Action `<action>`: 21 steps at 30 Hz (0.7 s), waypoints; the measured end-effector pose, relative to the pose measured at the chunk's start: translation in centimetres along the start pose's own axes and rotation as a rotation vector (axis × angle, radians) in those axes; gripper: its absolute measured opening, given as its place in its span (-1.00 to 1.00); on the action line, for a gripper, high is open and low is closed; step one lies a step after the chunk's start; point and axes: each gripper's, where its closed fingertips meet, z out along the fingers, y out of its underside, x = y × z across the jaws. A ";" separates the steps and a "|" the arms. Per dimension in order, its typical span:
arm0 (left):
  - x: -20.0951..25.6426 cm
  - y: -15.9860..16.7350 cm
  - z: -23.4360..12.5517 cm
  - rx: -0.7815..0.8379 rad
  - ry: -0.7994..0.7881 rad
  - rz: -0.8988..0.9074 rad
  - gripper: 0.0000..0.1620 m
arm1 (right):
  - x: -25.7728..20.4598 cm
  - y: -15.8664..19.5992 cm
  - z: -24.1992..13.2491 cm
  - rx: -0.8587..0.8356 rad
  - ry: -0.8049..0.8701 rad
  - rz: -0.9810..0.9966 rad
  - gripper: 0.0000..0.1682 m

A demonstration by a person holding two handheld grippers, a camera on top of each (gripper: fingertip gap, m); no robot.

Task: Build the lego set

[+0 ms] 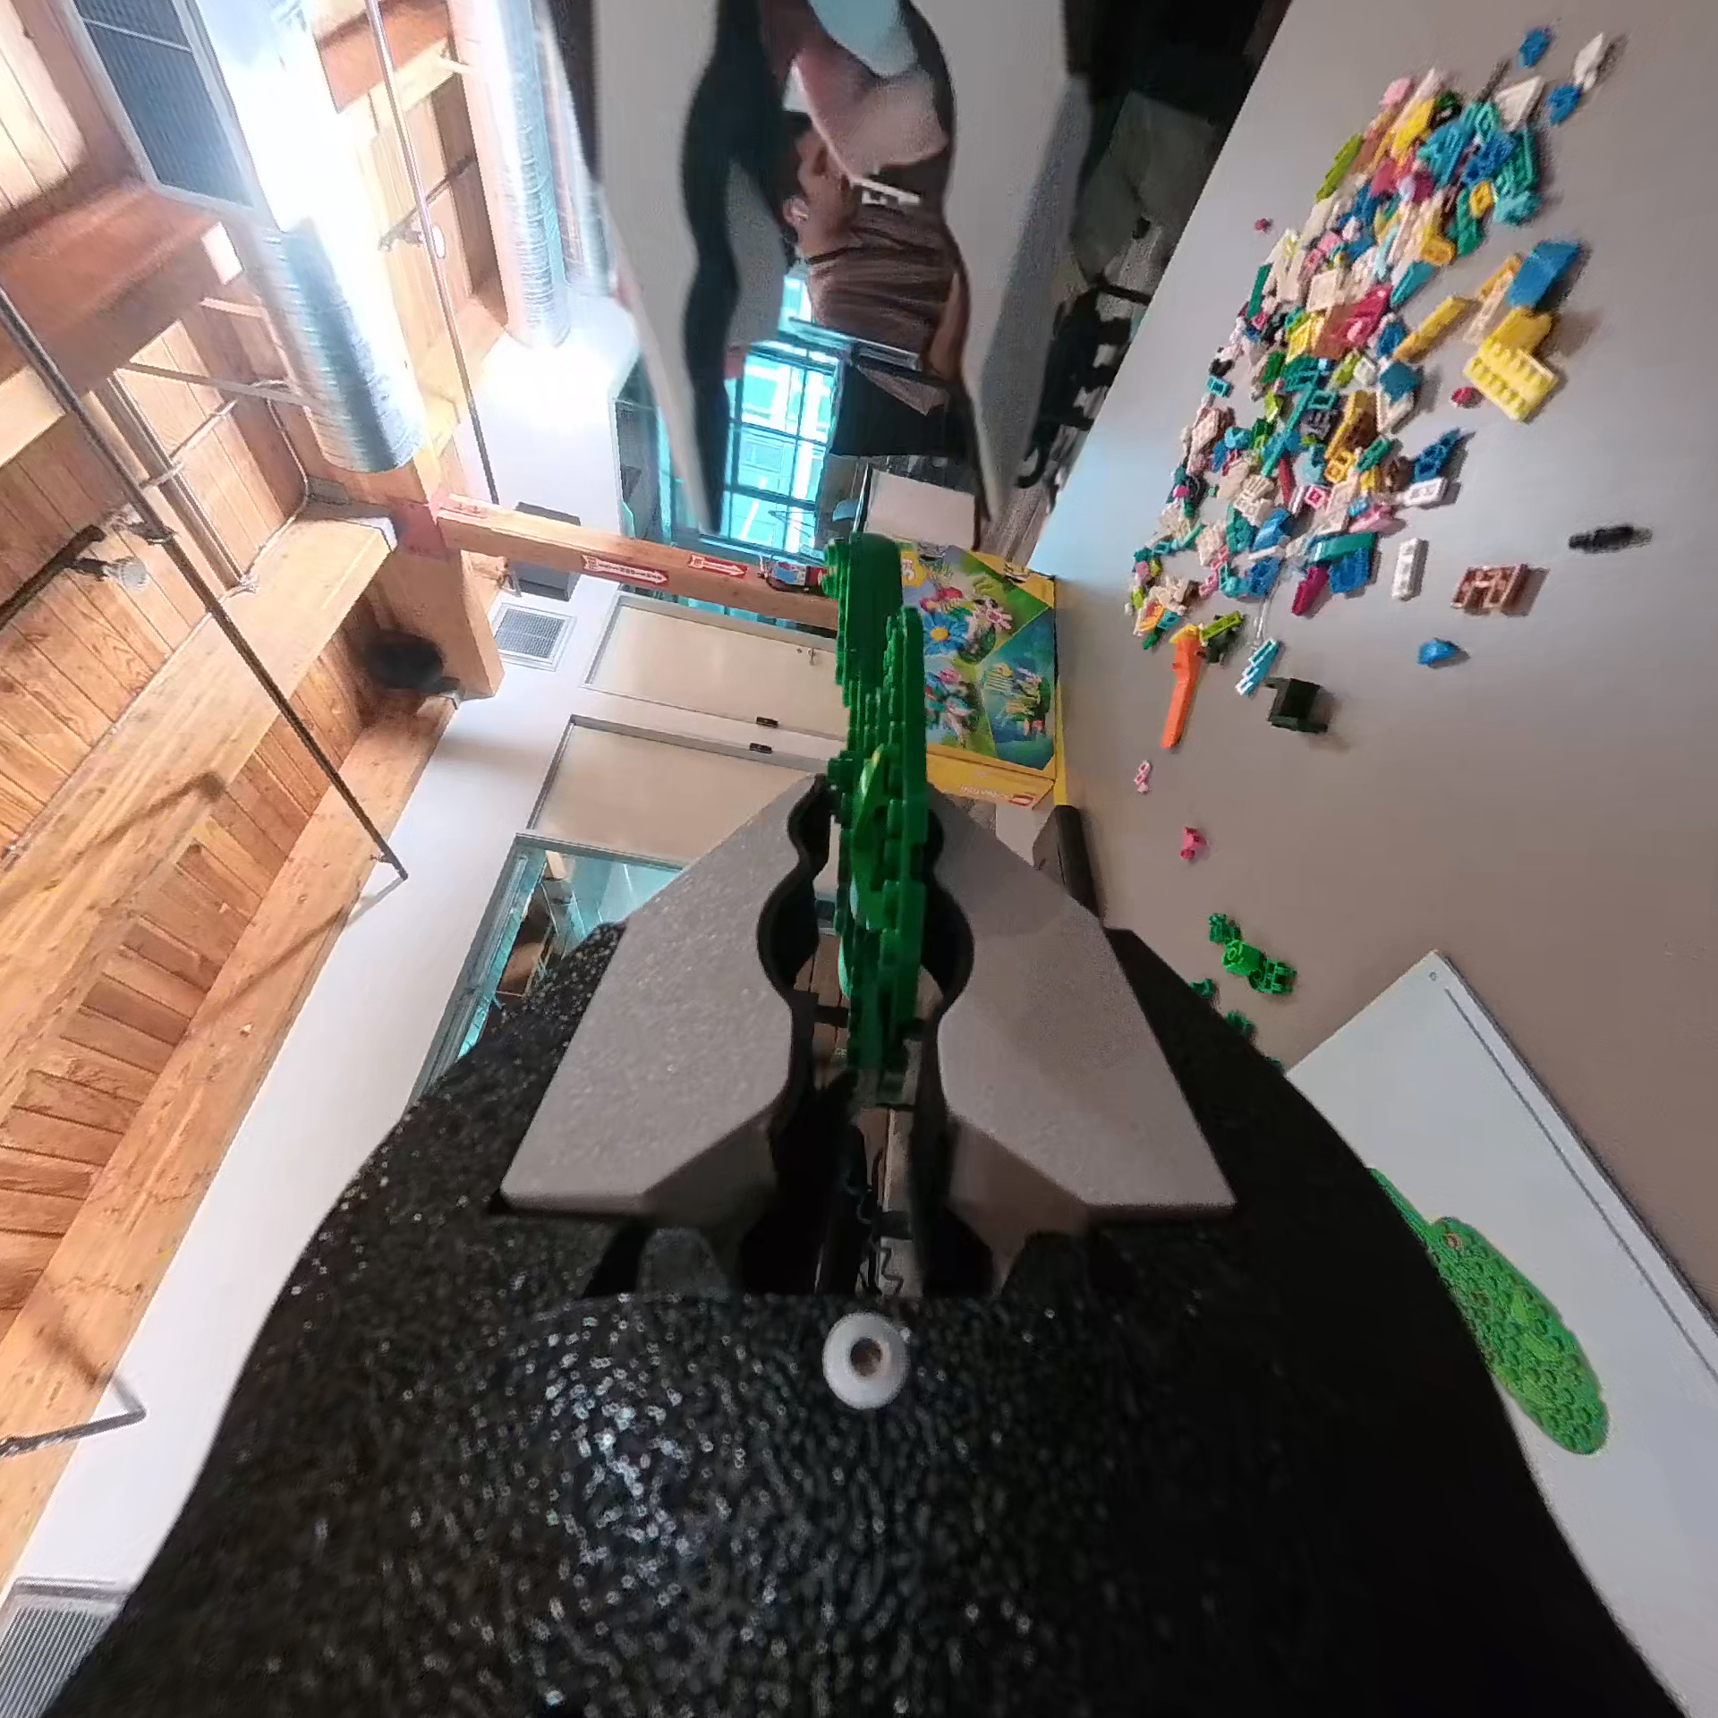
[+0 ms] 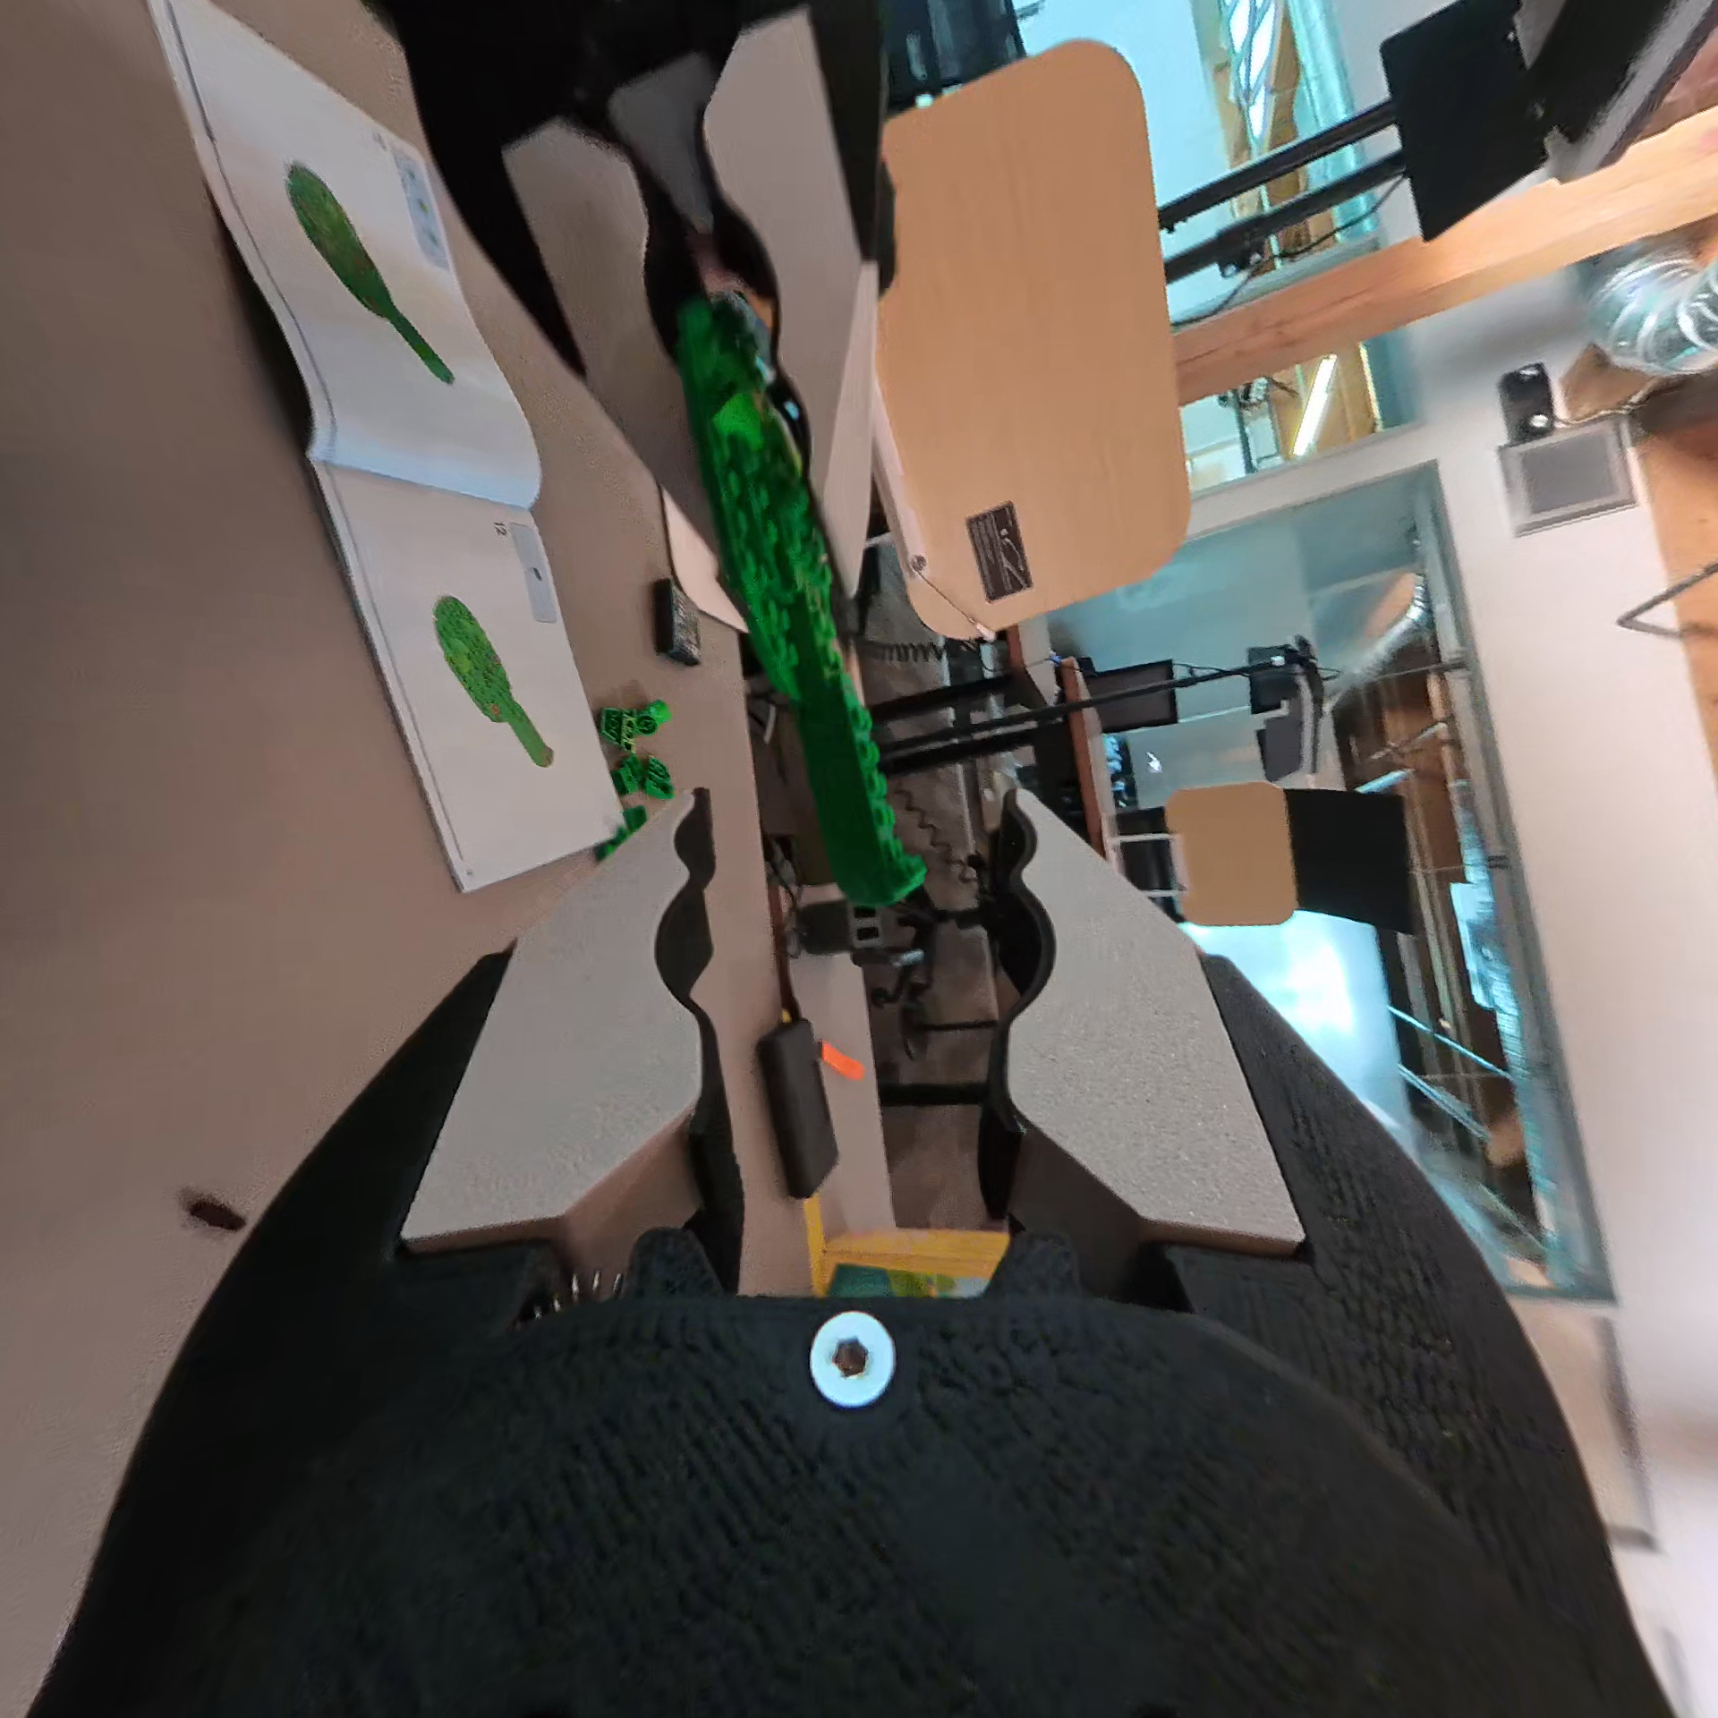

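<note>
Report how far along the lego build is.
Done: a green leaf-shaped plate assembly is built up. In hand: the left gripper clamps it, while the right gripper is open and empty. Left: the pile of loose bricks and small green pieces beside the instruction booklet.

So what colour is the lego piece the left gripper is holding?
Green, two shades, clamped in the left gripper: the lego build shows best in the left wrist view.

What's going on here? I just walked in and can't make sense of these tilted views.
A person is building a lego set with two handheld grippers. The left gripper is shut on a green leaf-shaped assembly, held up off the table. The right gripper is open and empty, facing it. Loose bricks and an open instruction booklet lie on the table.
</note>
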 end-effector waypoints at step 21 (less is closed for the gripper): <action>-1.5 -2.7 -0.8 0.013 0.038 -0.011 -0.85 | 1.3 1.5 -0.2 -0.180 0.158 -0.200 -0.71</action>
